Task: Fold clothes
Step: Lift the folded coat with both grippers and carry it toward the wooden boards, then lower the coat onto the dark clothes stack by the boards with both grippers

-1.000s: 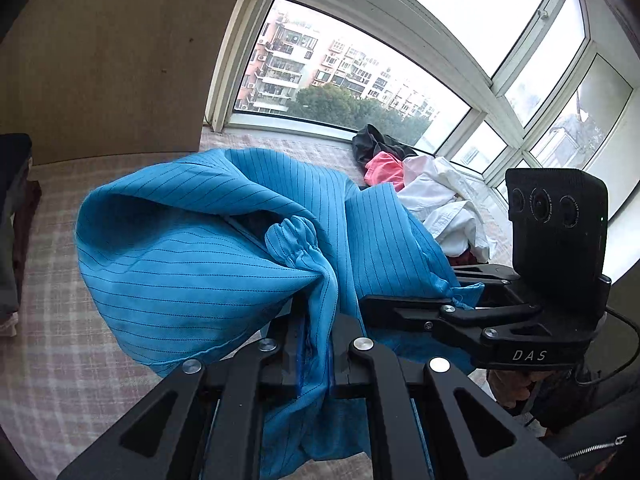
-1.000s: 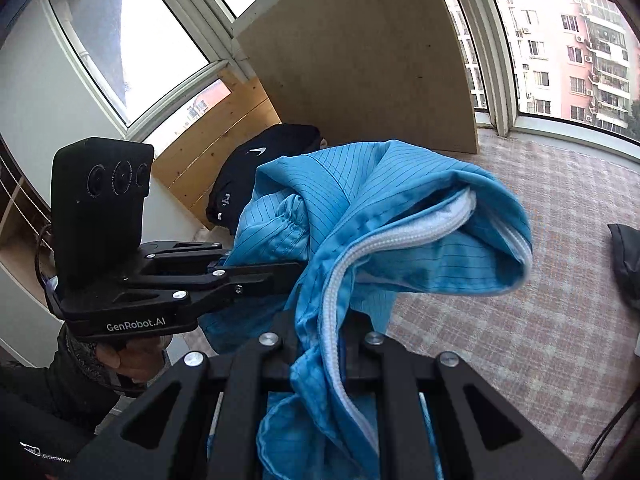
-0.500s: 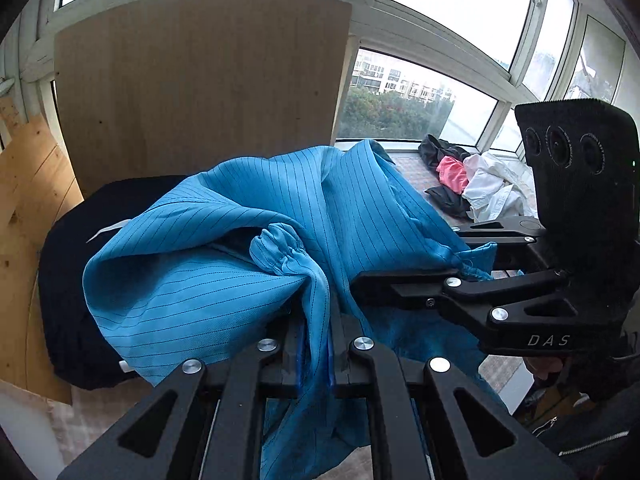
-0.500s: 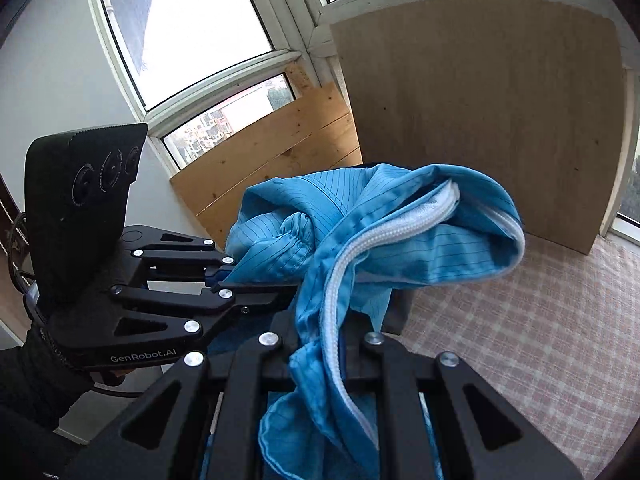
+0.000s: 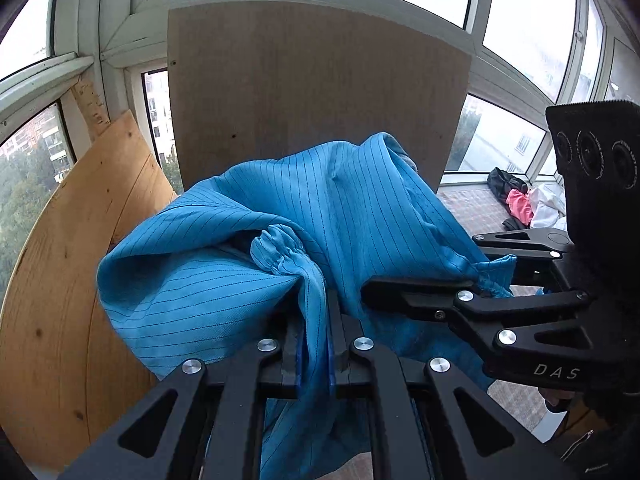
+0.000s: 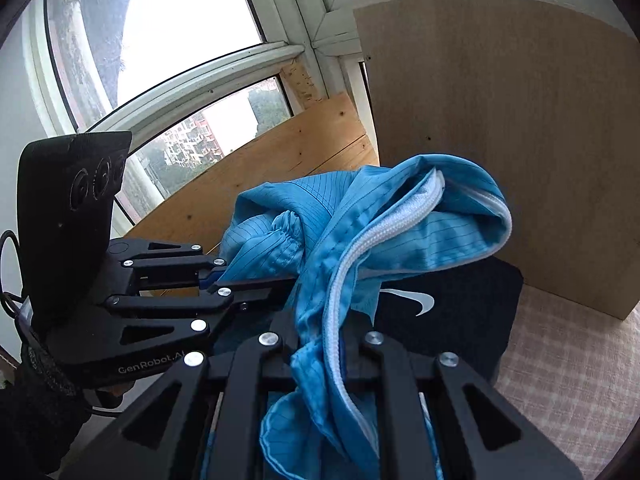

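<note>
Before propped boards (image 5: pixel 304 92), both tools clamp a bunched blue garment (image 5: pixel 224 280), zipper (image 6: pixel 360 264) running lengthwise toward the right tool (image 6: pixel 320 332).

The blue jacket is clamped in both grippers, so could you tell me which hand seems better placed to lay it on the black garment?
Probably the right: its gripper hangs over the black garment, while the left gripper faces boards.

left gripper (image 5: pixel 314 344): black, silver screws, "GenRobot.AI" | right gripper (image 6: pixel 320 344): black, "DAS" | sleeve (image 6: pixel 24 412): black
</note>
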A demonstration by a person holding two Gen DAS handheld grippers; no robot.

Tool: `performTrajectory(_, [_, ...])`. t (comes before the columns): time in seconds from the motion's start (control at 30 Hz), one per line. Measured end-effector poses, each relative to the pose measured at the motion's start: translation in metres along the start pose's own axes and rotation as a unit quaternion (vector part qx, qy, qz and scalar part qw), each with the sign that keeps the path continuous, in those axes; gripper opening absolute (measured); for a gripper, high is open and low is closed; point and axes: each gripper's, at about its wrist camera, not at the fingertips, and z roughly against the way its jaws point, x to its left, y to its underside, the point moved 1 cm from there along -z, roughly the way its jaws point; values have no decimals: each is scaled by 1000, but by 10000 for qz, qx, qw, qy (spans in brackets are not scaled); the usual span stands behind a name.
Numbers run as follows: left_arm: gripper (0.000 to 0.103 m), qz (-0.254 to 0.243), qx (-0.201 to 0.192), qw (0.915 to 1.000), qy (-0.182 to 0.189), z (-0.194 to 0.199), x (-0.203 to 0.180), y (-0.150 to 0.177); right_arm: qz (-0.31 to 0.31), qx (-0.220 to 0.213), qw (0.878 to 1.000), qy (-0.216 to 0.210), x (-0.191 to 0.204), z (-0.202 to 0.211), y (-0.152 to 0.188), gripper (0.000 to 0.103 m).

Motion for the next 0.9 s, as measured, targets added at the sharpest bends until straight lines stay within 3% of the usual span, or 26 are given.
performTrajectory(0.13, [7, 72, 113, 9999, 54, -26, 24, -2, -356, 118, 9990, 261, -34, -18, 9, 11])
performTrajectory(0.27, [7, 359, 386, 9979, -365, -57, 60, 13, -1025, 393, 9928, 489, -90, -33, 31, 11])
performTrajectory(0.4, [8, 704, 644, 9935, -620, -72, 88, 36, -1262, 717, 9878, 565, -123, -49, 47, 11])
performTrajectory(0.47, [12, 764, 746, 9916, -731, -76, 94, 44, -1336, 797, 9866, 500, -128, -52, 52, 13])
performTrajectory(0.63, [25, 492, 809, 9883, -1197, -77, 87, 50, -1077, 945, 9873, 679, -119, -52, 53, 29])
performTrajectory(0.8, [40, 466, 684, 9840, -1577, -59, 82, 43, -1265, 981, 9847, 692, -122, -41, 52, 30])
performTrajectory(0.9, [42, 362, 522, 9821, -1773, -42, 73, 40, -1281, 848, 9857, 693, -123, -21, 53, 30])
